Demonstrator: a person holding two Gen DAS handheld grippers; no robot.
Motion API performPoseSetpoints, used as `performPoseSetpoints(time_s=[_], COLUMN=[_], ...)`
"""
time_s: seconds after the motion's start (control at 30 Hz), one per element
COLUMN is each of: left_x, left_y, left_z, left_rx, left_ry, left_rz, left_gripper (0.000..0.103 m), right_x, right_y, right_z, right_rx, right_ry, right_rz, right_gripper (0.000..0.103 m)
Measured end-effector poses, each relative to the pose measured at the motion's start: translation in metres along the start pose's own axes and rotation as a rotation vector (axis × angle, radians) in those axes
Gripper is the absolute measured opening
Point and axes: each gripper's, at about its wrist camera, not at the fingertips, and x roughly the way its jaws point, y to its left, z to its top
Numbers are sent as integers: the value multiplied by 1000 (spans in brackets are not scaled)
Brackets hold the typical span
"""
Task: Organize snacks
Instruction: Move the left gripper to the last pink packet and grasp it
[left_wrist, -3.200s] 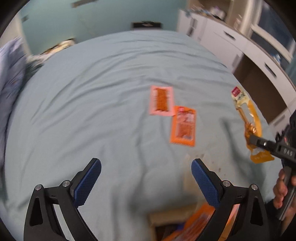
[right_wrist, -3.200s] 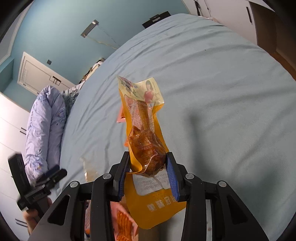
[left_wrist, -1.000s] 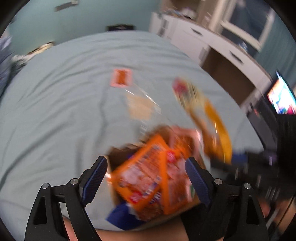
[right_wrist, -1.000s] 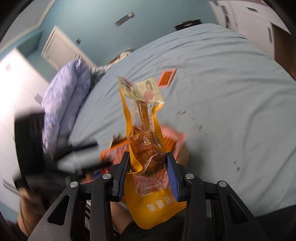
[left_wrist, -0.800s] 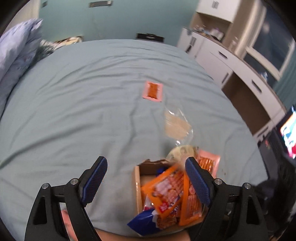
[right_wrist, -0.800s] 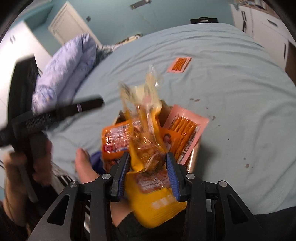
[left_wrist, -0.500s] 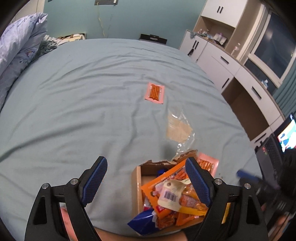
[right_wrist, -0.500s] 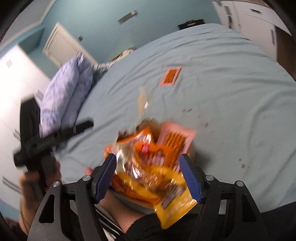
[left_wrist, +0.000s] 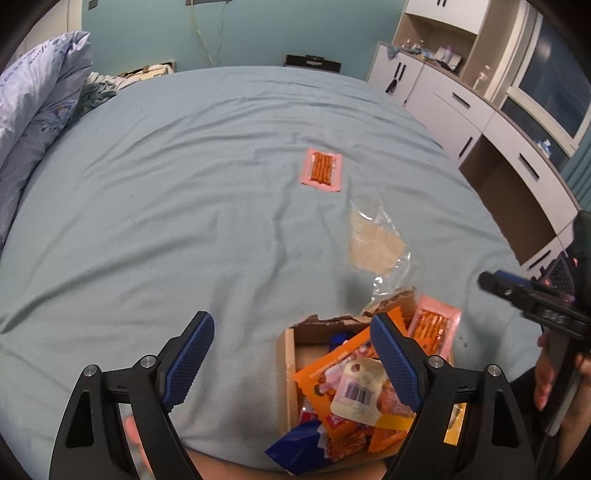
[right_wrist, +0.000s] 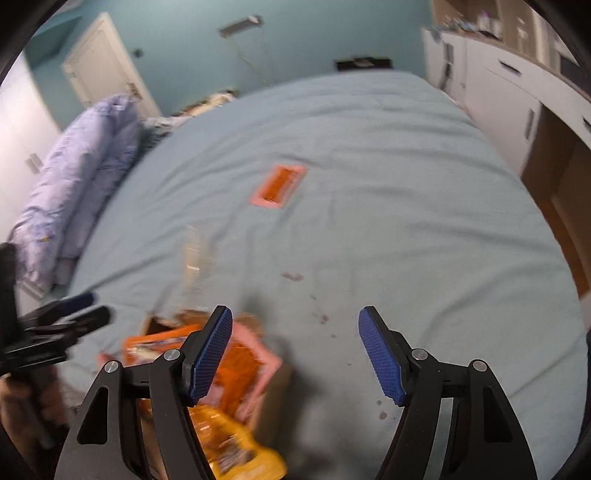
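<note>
One cardboard box (left_wrist: 289, 354), two pink packets (left_wrist: 322, 171)

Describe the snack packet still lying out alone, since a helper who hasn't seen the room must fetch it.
On the blue bed, look past the cardboard box and the clear wrapper. The pink packet of orange sticks lies flat, alone on bare sheet, unlike its boxed twin.

A home bedroom: a wide bed (left_wrist: 184, 192) under a pale blue sheet, a bunched duvet (left_wrist: 33, 103), white cupboards (left_wrist: 476, 110), probably a door (right_wrist: 107, 70).
</note>
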Motion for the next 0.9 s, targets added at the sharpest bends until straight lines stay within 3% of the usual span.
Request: performPoseSetpoints(time_s=[0.13, 0.37, 0.57, 0.67, 0.73, 0.9], left_x=[7, 24, 46, 71, 96, 175], left_y=[-2, -11, -25, -33, -41, -69], left_z=[4, 31, 94, 136, 165, 213], left_rx=[15, 78, 108, 91, 86, 128], left_ry=[28, 83, 123, 147, 173, 306], left_rz=[-4, -24, -37, -62, -49, -10], left_gripper=[87, 87, 88, 94, 99, 99], right_x=[18, 29, 39, 49, 54, 58], right_y=[-4, -15, -39, -49, -55, -80], right_z=[-1, 2, 9, 10, 11, 15], right_rx=[52, 141, 219, 259, 292, 341], right_ry=[71, 108, 146, 174, 188, 206], right_rz=[-61, 21, 129, 157, 189, 205], right_gripper=[70, 70, 70, 70, 70, 70])
